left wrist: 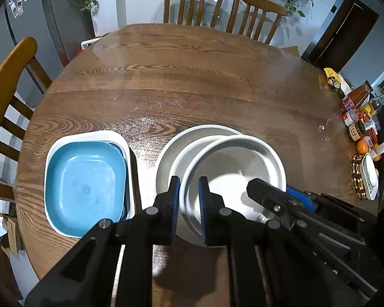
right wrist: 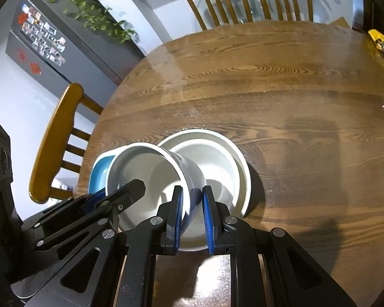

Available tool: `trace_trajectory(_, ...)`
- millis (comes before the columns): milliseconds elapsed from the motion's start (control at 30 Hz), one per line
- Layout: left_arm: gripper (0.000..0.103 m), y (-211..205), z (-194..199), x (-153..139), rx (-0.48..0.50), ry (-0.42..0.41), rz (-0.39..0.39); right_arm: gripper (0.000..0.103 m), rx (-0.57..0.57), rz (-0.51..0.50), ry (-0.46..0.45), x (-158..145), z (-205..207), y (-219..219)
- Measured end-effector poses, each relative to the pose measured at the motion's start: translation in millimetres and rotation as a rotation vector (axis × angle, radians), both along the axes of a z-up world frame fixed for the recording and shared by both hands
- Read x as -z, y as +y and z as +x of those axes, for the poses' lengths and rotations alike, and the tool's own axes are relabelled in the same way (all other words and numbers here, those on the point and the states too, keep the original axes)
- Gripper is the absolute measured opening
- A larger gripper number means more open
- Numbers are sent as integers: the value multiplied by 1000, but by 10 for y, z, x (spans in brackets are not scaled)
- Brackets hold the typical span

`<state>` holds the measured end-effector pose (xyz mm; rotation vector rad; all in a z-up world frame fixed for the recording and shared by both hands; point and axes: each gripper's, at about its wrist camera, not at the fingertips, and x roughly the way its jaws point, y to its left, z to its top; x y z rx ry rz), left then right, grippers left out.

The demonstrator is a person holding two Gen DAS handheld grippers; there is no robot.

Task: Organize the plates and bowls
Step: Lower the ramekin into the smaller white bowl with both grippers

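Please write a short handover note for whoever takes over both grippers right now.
Left gripper: shut on the near-left rim of the top bowl.
Right gripper: shut on the same bowl's right wall; bowl is tilted, not yet seated.
Below it: two more round white dishes nested on the table.
Left of them: blue dish sits inside a white square dish.
Left: lower the top bowl level into the stack, then release both.

Left gripper [left wrist: 189, 204], right gripper [right wrist: 193, 211]: black linkages, silver pivot pins, seemingly ribbed blue-padded jaws.
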<state>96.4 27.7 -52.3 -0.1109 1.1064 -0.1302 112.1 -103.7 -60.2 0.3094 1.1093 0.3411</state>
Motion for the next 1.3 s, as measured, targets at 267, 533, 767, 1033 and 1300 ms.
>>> trace_trajectory(267,10,-54,98,77,13,20,3,19,8,-2,28,81,65,-28)
trace_trajectory(533,10,-85,156,151,20,37,6,19,14,-2,50,144,101,-50)
trace_trajectory(767,10,-66,191,205,24,53,4,19,14,-5,67,197,132,-47)
trace_trajectory(1033,10,-86,210,244,26,65,2,19,15,-8,79,235,152,-51)
trace_trajectory(1300,10,-106,233,260,28,69,5,19,14,-8,88,249,156,-55)
